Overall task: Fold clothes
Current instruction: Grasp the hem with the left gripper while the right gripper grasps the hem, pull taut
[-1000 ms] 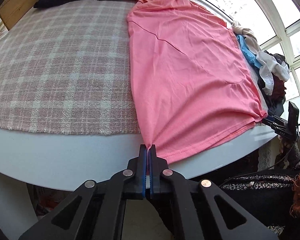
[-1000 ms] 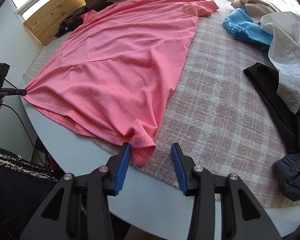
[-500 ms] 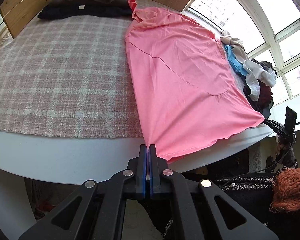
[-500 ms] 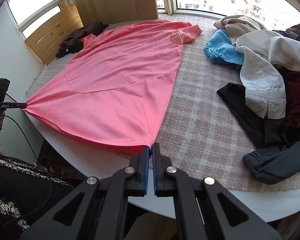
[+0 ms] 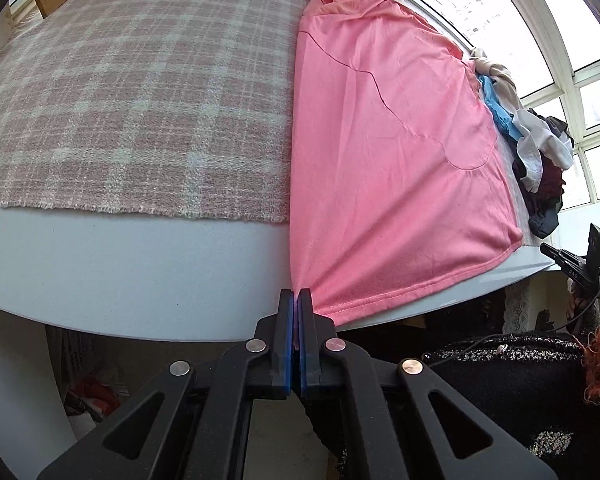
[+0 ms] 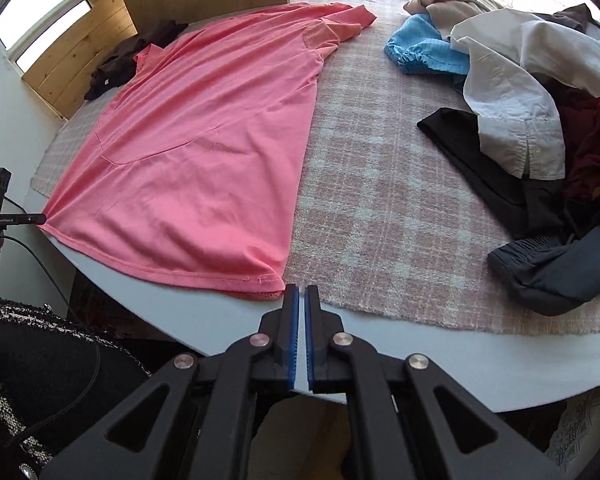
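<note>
The pink shirt lies flat at the counter edge. Left tool pinches one hem corner; right tool, nearly pressed together, pinches the other.

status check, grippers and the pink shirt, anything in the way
Left gripper shut on pink shirt hem corner. Right gripper shut beside the other corner, no cloth seen between pads. Shirt flat on plaid cloth. Laundry pile lies clear, to its right.
</note>
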Available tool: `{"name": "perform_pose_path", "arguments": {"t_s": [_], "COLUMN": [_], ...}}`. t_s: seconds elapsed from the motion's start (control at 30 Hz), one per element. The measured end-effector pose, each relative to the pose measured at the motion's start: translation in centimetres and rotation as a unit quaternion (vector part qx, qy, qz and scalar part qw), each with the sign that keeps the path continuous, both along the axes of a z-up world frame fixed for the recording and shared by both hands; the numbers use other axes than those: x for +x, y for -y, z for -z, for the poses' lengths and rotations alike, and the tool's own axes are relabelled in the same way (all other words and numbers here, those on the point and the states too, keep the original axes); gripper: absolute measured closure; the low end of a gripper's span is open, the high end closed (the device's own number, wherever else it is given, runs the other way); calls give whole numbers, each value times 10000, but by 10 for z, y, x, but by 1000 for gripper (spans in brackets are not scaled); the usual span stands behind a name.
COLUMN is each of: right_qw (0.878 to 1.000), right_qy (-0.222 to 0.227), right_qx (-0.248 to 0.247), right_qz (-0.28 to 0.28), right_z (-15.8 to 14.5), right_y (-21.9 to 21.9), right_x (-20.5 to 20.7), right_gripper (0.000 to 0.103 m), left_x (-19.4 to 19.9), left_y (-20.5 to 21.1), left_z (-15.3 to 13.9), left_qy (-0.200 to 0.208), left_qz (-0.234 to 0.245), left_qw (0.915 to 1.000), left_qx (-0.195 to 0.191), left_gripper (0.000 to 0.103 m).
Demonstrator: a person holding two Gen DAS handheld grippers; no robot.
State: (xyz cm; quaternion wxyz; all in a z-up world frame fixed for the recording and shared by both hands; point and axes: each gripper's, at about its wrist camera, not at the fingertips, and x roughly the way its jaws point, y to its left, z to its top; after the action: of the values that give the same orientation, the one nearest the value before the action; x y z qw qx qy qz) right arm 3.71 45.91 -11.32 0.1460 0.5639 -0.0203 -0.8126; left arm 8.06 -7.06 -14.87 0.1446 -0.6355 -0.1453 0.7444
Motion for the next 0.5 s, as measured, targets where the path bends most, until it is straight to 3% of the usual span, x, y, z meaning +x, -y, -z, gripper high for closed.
{"name": "perform_pose_path", "arguments": {"t_s": [0.1,0.33,0.5], "right_qw": [10000,9988,9988], "right_qy": [-44,105,182], "right_qx": [-34,-475,-281], "right_qz": [-16,-43,-367], "right_z": [8,21,32], "right_y": [2,2,18], "right_x": [-10,-1,0], "right_gripper": [85,84,77], "left_x": [-9,-14,-14], "left_y": [-6,-2,7], "left_z": [2,-1,-2], "left_qy": [-3,83,149], "left_qz": [129,246,246], "left_qw": [9999,9996,9995], "left_qx": [-11,-77,-130], "left_gripper": [102,102,102]}}
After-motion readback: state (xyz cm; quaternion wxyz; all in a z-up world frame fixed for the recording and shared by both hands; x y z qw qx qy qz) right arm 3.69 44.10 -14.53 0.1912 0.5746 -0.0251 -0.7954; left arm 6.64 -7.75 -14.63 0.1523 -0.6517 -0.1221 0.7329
